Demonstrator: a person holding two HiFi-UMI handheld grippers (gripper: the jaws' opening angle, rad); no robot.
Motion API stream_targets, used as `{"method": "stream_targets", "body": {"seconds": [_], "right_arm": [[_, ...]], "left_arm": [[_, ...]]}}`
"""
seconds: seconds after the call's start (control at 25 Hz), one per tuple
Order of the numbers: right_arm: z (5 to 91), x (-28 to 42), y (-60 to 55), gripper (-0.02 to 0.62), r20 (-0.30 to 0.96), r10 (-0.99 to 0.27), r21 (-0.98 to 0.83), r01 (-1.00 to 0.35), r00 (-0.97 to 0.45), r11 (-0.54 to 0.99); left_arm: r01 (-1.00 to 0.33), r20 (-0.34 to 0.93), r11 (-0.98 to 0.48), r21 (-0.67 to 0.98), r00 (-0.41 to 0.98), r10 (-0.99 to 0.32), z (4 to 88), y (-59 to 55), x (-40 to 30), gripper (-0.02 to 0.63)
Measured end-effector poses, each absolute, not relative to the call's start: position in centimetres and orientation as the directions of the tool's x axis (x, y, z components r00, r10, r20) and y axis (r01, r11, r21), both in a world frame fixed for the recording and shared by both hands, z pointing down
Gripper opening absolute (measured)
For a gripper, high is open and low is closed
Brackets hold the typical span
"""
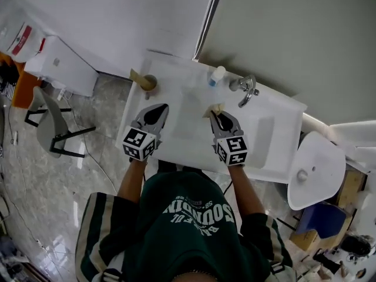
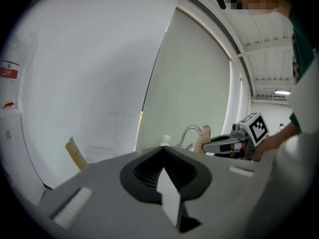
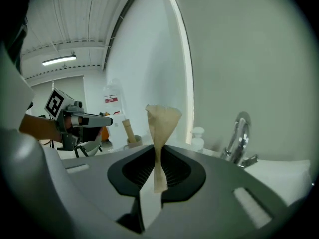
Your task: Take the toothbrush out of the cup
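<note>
The tan paper-wrapped toothbrush (image 3: 160,123) has its lower end hidden between the jaws of the right gripper (image 3: 159,151). On the white sink (image 1: 270,140), far left, the small beige cup (image 1: 149,84) holds something tan, too small to identify.

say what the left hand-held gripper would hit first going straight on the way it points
Probably the small bottle by the tap, right in line with the left hand-held gripper's shut tips; the cup lies to its left. Depth is unclear, so the counter may come first.
</note>
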State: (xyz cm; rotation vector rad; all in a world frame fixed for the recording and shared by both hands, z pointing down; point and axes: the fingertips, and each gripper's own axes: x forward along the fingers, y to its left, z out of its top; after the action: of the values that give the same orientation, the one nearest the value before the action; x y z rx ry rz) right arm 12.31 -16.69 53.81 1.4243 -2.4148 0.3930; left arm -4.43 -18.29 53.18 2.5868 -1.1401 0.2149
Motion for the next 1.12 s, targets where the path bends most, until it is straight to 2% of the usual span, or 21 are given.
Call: {"method": "stream_targets", "body": {"seconds": [0.44,0.72,0.92,1.12], "right_arm": [[56.6,27.2,-11.2,0.046,0.455,-0.865,-0.073,-0.977,-0.211,0.2],[58.0,39.8,-6.1,0.046,0.517,-0.856,-0.027,-0.999,0.005,-0.023],[59.5,48.6,-2.3,0.046,0.608,-0.779,0.03,-0.985,0.155,-0.173],[64.3,53.6,-0.7,0.046,0.767,-0.614,0.092,-0.979,0.187,-0.184]], "left_arm": [[-0.605,0.273,-0.767,0.214,0.791,-0.548,53.9,-18.1,6.0,0.051],[-0.585,0.287,-0.782,0.213,0.803,-0.522,54.5,-17.8,8.9,0.051],[-0.597,0.3,-0.773,0.213,0.793,-0.53,54.9,-17.7,9.6,0.051],[-0.62,0.306,-0.756,0.208,0.776,-0.552,55.1,-17.3,9.4,0.05]]}}
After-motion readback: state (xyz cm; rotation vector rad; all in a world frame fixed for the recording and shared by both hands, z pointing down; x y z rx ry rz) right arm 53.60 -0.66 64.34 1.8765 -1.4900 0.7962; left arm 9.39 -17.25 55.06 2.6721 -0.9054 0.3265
